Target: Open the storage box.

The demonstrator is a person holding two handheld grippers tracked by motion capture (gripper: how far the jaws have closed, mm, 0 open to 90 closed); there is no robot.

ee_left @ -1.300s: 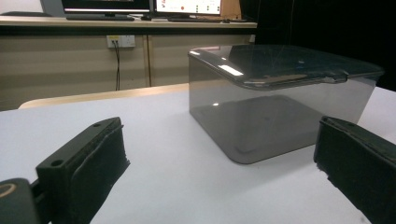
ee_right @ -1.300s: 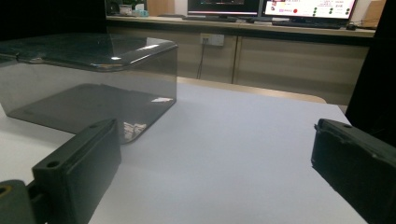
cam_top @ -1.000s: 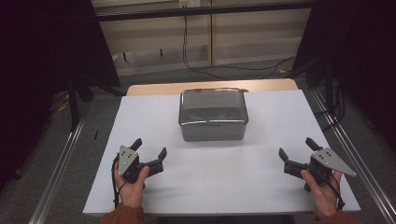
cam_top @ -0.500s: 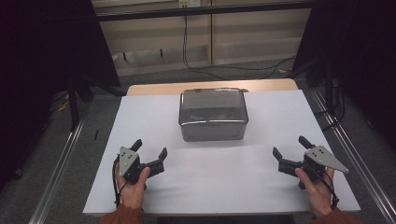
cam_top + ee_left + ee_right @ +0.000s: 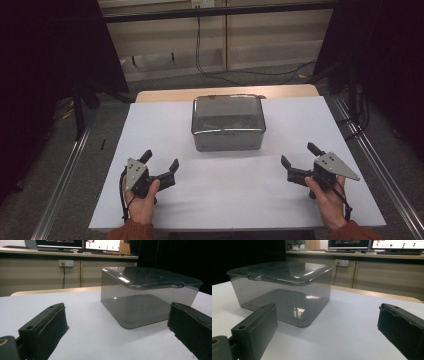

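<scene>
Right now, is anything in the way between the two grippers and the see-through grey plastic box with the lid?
Nothing visible is. Only bare white table top lies between the lidded see-through grey plastic box and the open left gripper and open right gripper.

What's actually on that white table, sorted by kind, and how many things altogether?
Smoky clear plastic box with lid: 1
Hand-held grippers, left gripper and right gripper, fingers open: 2
Total: 3
</scene>
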